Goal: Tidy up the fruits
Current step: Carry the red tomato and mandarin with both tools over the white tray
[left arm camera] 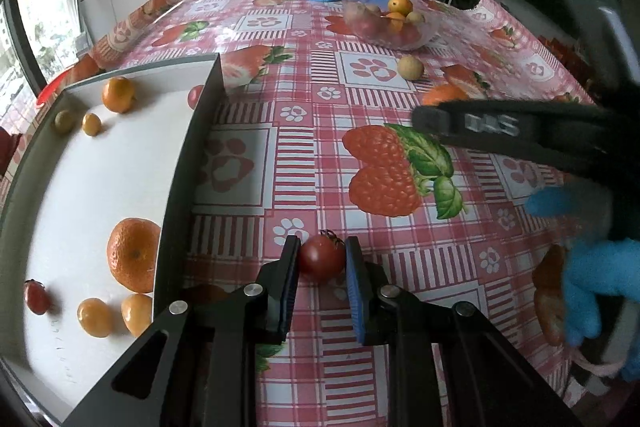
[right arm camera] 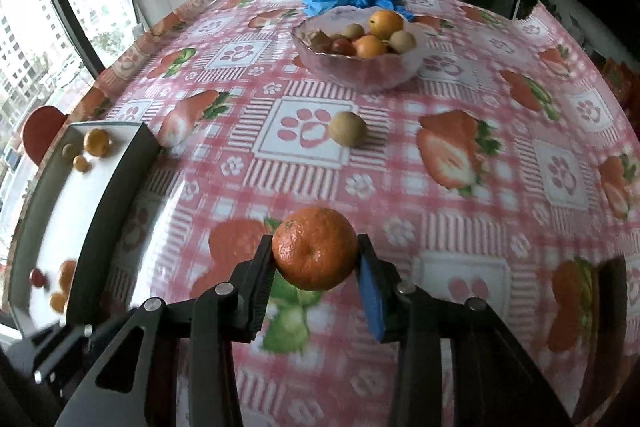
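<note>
Left tongs [left arm camera: 322, 259] pinch a cherry tomato [left arm camera: 321, 257] just right of the white tray [left arm camera: 100, 195], ready to join the fruit sorted there. Right tongs [right arm camera: 316, 255] clamp a mandarin [right arm camera: 315, 248] above the desk [right arm camera: 500, 195], the glass bowl [right arm camera: 358, 67] far behind.

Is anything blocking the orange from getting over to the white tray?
Only the tray's dark side wall stands between. The tangerine in the right gripper must pass over it; the tablecloth between shows no objects.
</note>
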The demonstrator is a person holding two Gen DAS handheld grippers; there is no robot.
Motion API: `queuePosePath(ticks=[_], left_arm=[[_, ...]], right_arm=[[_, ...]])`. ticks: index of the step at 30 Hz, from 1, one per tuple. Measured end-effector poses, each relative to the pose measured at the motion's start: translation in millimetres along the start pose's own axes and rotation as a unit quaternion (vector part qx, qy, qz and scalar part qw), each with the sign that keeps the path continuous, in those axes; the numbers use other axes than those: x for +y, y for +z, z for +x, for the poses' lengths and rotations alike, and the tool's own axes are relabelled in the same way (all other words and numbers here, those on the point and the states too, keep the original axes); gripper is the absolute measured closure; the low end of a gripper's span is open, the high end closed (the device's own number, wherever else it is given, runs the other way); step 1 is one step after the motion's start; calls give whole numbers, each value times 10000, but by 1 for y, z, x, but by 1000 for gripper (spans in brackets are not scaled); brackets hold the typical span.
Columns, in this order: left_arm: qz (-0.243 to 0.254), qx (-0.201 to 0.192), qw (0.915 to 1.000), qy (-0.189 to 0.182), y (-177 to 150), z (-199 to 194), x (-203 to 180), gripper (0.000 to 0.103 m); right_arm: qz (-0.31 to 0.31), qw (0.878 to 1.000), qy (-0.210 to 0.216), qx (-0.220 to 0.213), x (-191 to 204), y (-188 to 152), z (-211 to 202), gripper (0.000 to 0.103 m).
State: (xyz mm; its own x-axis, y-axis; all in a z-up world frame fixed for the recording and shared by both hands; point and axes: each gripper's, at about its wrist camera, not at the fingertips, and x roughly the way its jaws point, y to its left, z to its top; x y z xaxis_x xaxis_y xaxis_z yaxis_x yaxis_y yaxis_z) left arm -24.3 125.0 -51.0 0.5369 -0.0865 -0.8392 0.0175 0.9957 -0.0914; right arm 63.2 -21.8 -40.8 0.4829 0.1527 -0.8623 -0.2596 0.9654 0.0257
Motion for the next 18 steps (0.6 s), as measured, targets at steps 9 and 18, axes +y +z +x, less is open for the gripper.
queuePosePath(ticks=[9, 18], left_arm=[[164, -4, 9996, 213, -1, 0, -7, 79], [172, 6, 9996, 235, 0, 1, -8, 79]], right_arm=[[130, 9999, 87, 2, -16, -27, -26, 60], [106, 9998, 161, -22, -18, -41, -42, 60]])
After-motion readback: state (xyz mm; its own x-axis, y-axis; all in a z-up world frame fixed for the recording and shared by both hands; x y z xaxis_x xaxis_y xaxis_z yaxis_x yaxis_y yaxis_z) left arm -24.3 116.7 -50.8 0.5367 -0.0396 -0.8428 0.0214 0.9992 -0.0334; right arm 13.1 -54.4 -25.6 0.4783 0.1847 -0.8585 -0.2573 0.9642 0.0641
